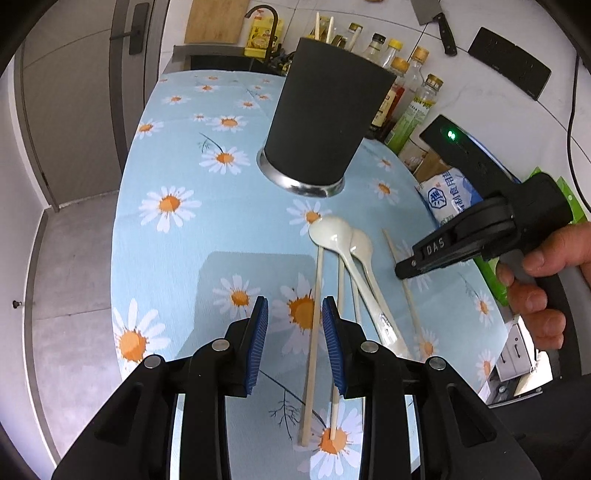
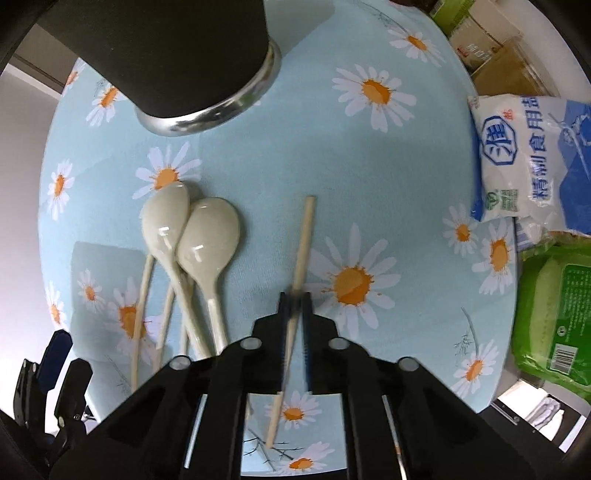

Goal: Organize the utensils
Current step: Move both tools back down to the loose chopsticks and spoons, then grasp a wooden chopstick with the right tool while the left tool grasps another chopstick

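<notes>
A black utensil holder [image 1: 325,122] with a metal base stands on the daisy tablecloth [image 1: 177,251]; it also shows in the right wrist view [image 2: 177,55]. Two cream spoons [image 1: 343,240] [image 2: 192,229] and several wooden chopsticks [image 1: 314,343] lie in front of it. My left gripper [image 1: 295,314] is open, low over the cloth, with one chopstick lying between its blue pads. My right gripper [image 2: 295,306] is shut on a single chopstick [image 2: 301,251], to the right of the spoons. The right gripper also shows in the left wrist view [image 1: 402,267].
A white salt bag [image 2: 524,155] and a green packet [image 2: 554,314] lie at the table's right edge. Sauce bottles [image 1: 406,81] stand behind the holder. A sink tap [image 1: 269,29], cutting board and cleaver are at the back wall. The table's left edge drops to the floor.
</notes>
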The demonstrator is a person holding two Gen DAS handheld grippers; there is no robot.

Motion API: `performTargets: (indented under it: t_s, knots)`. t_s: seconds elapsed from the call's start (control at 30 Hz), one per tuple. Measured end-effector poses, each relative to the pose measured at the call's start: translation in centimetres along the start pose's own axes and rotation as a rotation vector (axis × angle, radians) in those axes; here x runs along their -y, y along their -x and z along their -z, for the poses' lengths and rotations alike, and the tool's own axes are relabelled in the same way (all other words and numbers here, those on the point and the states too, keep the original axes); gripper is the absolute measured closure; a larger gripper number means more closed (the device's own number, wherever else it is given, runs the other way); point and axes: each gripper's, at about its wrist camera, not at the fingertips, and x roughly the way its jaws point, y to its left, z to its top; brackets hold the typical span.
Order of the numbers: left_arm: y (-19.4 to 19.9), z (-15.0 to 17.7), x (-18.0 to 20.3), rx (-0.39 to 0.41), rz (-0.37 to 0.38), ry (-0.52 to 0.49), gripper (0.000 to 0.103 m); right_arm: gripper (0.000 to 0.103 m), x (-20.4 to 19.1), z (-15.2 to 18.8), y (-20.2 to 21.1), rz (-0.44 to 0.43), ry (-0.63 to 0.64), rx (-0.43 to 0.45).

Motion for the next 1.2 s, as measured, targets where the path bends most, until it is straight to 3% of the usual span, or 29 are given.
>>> performTargets:
  t_s: [0.5, 0.7, 0.9, 1.13, 1.2]
  knots:
    - [-2.3, -1.4, 1.4, -0.111, -0.02, -0.064, 0.074, 0.097, 4.7, -0.3, 0.7, -0.174, 0.024, 0.036]
    - [-4.3, -2.3, 2.3, -0.228, -0.046, -0.111, 0.074, 0.097, 7.7, -0.3, 2.8, -0.218, 0.027, 0.117]
    - [-6.1, -3.1, 2.9, -0.316, -0.101, -0.149, 0.074, 0.097, 10.5, 0.1, 3.8, -0.311, 0.001, 0.139]
    - [-7.7, -4.0, 3.4, -0.394, -0.147, -0.172, 0.076, 0.097, 11.0, 1.1, 5.0, -0.36, 0.018, 0.148]
    - [-8.1, -4.4, 3.6, -0.422, -0.155, -0.179, 0.085, 0.097, 11.0, 1.1, 5.2, -0.369, 0.032, 0.151]
